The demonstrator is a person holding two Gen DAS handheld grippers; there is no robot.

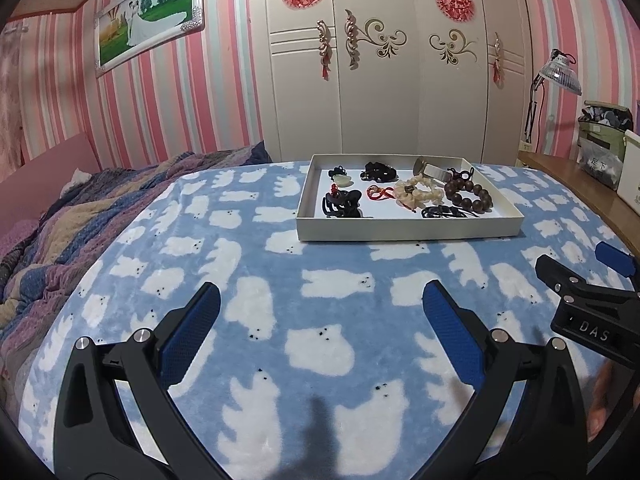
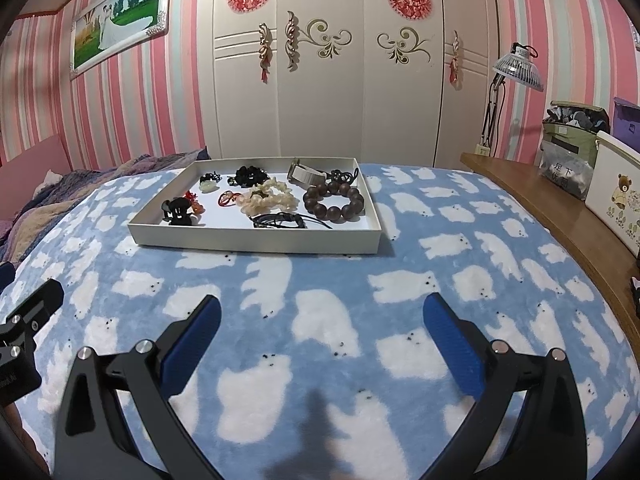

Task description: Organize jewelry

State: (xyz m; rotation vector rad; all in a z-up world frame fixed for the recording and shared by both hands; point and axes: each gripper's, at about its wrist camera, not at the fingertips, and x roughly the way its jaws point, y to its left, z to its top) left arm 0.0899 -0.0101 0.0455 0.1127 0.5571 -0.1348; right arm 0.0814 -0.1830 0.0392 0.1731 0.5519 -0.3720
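Currently the left gripper [image 1: 320,300] sits at the bottom of its own view with jaws spread wide, nothing between the blue pads, only the blue bear-print blanket [image 1: 340,280] showing below. The right gripper [image 2: 322,300] reads the same in its view: jaws spread, empty, over the same blanket. The right gripper's body also shows at the right edge of the left view; the left gripper's body shows at the lower left edge of the right view.

The white tray [image 2: 256,240] lies on the blanket above and left of centre in the right view, above and right of centre in the left view, well apart from both grippers. Inside it:
- brown bead bracelet [image 2: 334,202], right side
- cream chunky bracelet [image 2: 270,198], middle
- black hair claw [image 2: 178,210], near left corner
- black cords [image 2: 280,220], along the near wall
- red loop [image 2: 227,199], beside the cream bracelet
- metal watch [image 2: 304,174], far side
- pale pendant on a black cord [image 2: 209,185], far left; dark bundle [image 2: 250,176] next to it

A white wardrobe [image 2: 320,80] fills the upper centre. A striped quilt [image 1: 60,220] lies at left, a wooden shelf [image 2: 560,208] at right.
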